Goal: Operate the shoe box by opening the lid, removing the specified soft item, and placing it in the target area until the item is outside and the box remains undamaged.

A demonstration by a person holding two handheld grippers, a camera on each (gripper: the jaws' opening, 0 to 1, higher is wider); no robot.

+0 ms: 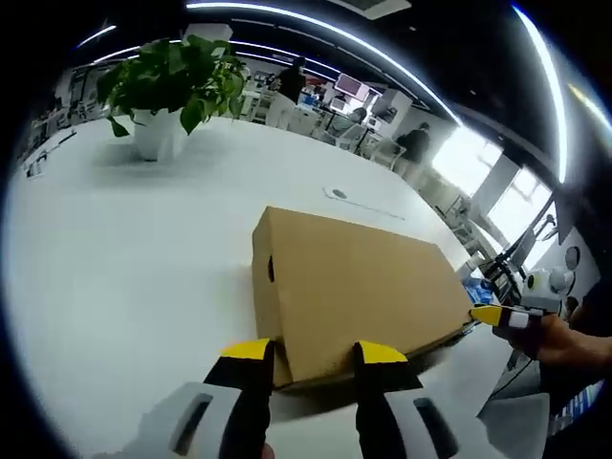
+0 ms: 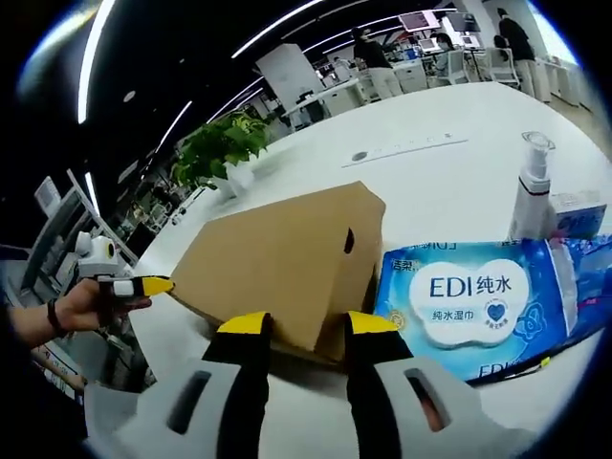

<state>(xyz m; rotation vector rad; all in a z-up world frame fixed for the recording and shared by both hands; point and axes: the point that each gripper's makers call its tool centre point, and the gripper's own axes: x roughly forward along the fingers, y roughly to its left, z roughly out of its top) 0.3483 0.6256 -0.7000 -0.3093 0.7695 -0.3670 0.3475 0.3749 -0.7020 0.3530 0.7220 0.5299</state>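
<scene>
So the shoe box (image 1: 359, 292) is sitting closed on the white bench (image 1: 124, 258), lid down, and you've got it bracketed from 2 ends. Your left tongs (image 1: 314, 356) are parted around the near bottom corner of the box, not pinching anything as far as I can see, and your right tongs (image 2: 302, 325) are the same deal at the opposite end, spread open with a lid corner between the yellow tips. In the left gripper view you can see the right tongs (image 1: 499, 316) poking at the far edge too. My guess on handling: it's plain cardboard, so light and fairly stiff on the flat panels but easy to crease or tear at the corners and around that little finger hole (image 1: 271, 270) in the end wall. I'd go for the lid's lower lip rather than squeezing a panel, and lift both ends evenly so it doesn't rack. It'll probably slide on that smooth bench if you only push from 1 side. The soft item is inside, can't see it yet. Just beside the box there's a blue pack of wet wipes (image 2: 473, 301) and a pump bottle (image 2: 531, 196), so mind those; the potted plant (image 1: 172, 86) is well apart.
</scene>
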